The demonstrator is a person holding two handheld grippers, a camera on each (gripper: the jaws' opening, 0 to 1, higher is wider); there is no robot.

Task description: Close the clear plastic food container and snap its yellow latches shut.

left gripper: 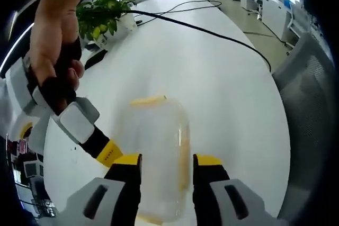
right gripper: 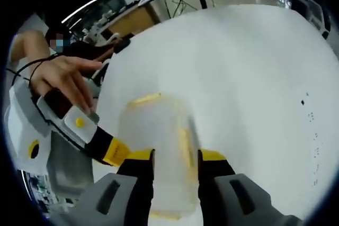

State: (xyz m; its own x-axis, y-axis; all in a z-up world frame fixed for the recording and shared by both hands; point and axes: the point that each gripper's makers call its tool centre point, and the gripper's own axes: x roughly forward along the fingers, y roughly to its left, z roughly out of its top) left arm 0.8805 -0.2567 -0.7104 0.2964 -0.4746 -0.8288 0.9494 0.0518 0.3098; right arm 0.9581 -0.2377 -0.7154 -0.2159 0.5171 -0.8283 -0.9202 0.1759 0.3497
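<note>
The clear plastic container (left gripper: 159,141) lies lengthwise on the white table, blurred, with its lid on top. A yellow latch (left gripper: 148,100) shows at its far end and a yellow strip (left gripper: 184,157) runs along its right side. My left gripper (left gripper: 167,158) stands open, its yellow-tipped jaws straddling the near part of the container. The other gripper (left gripper: 108,152), held by a hand, comes in from the left and touches the container's left side. In the right gripper view the container (right gripper: 159,141) sits between the open jaws of my right gripper (right gripper: 175,156), with another gripper (right gripper: 114,149) at its left.
A potted green plant (left gripper: 103,11) stands at the table's far left. A black cable (left gripper: 212,33) runs across the far table top. A grey chair (left gripper: 310,93) stands at the right edge. A person's hand (right gripper: 63,78) holds the gripper on the left.
</note>
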